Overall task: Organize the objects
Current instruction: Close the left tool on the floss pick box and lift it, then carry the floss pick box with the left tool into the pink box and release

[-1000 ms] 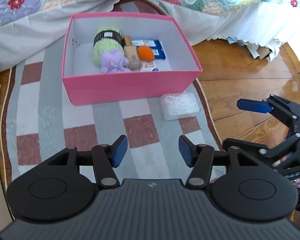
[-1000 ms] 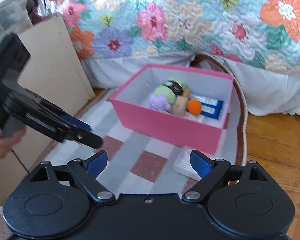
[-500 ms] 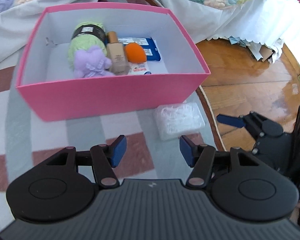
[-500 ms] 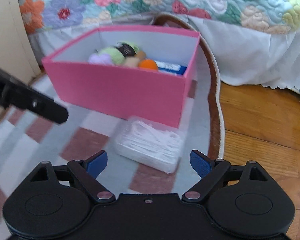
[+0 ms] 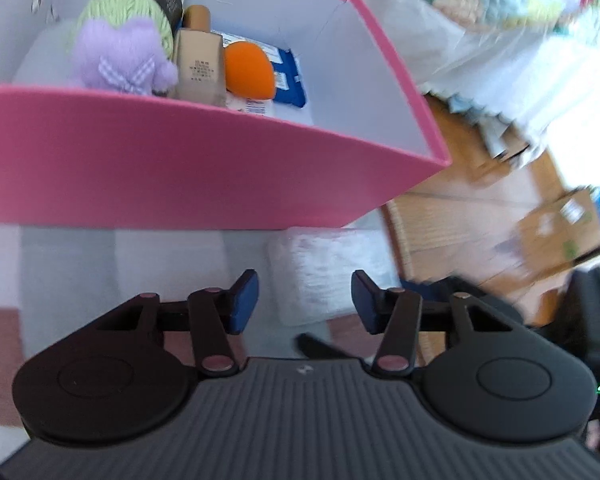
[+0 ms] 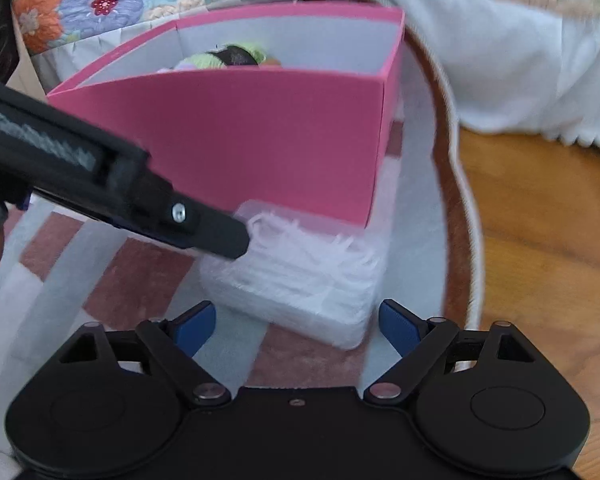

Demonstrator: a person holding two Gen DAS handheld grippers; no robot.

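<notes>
A clear plastic box of white sticks (image 6: 300, 276) lies on the rug against the near right corner of the pink box (image 6: 260, 140). My right gripper (image 6: 296, 326) stands wide open just short of it, the clear box (image 5: 324, 272) ahead between its fingers, untouched. My left gripper (image 5: 305, 300) hovers over the same box with jaws closing and pads not pressing on it. One of its fingers (image 6: 216, 236) reaches the clear box's far left corner. Inside the pink box (image 5: 204, 168) lie green yarn (image 5: 128, 4), a purple plush (image 5: 120, 56), a beige bottle (image 5: 200, 64), an orange sponge (image 5: 248, 70) and a blue packet (image 5: 290, 76).
A striped grey and red rug (image 6: 140, 272) borders the wooden floor (image 6: 540, 216) on the right. The bed's white skirt and floral quilt (image 6: 500, 88) hang behind the pink box. A cardboard carton (image 5: 560, 232) sits on the floor at the right.
Both grippers have dropped and come in toward the clear plastic box, which now fills the space before their fingers. The left jaws have narrowed; the right jaws stay wide.
</notes>
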